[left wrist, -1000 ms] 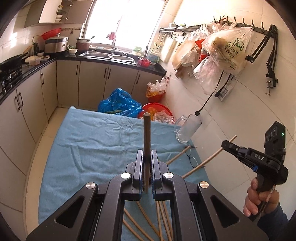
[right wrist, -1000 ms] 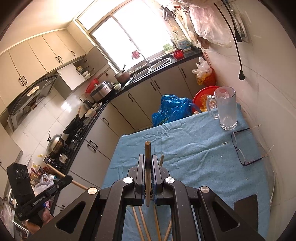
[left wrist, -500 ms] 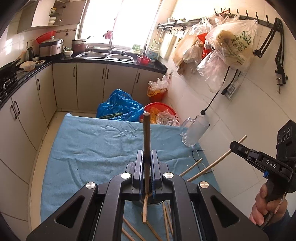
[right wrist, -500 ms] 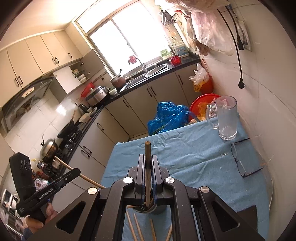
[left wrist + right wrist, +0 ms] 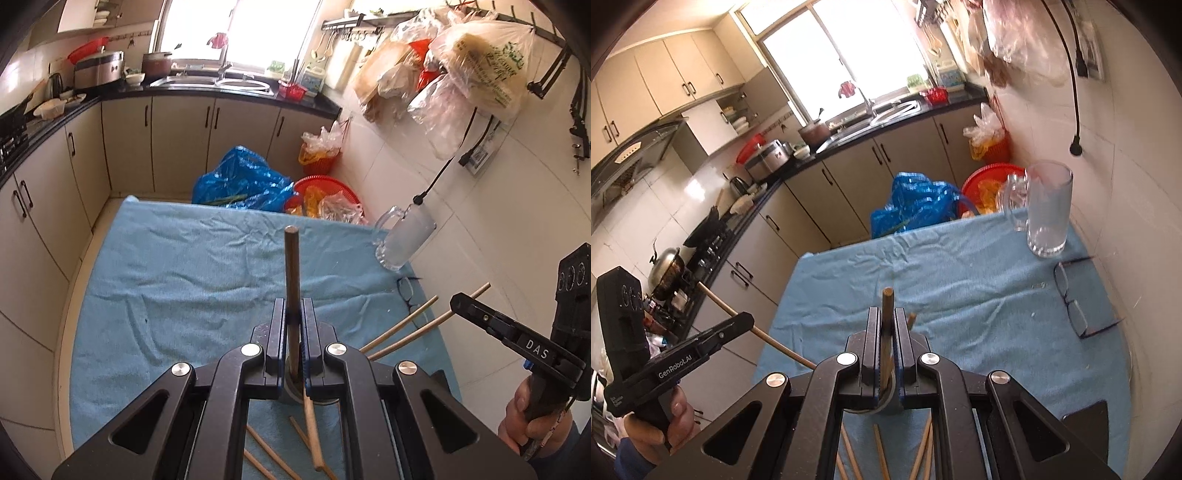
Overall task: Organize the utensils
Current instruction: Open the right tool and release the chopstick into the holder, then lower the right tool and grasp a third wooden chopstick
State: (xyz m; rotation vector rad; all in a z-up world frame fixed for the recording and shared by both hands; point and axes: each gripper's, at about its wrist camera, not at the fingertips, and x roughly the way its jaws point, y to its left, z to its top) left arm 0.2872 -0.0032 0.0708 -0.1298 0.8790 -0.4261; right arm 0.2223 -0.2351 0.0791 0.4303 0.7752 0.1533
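- Two sets of my fingers, left (image 5: pixel 293 325) and right (image 5: pixel 886 332), each clamp one brown wooden chopstick (image 5: pixel 292 280).
- Loose chopsticks (image 5: pixel 312 435) lie at the near edge of the blue-cloth-covered worktop (image 5: pixel 184 273).

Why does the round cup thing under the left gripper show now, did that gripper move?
Yes. The left gripper moved forward and down over the blue cloth: the metal holder, unseen a second ago, now sits beneath its chopstick.

We see a plain blue cloth (image 5: pixel 207 266) — tan chopsticks (image 5: pixel 312 424), black grippers (image 5: pixel 291 325), a clear mug (image 5: pixel 1047 214).
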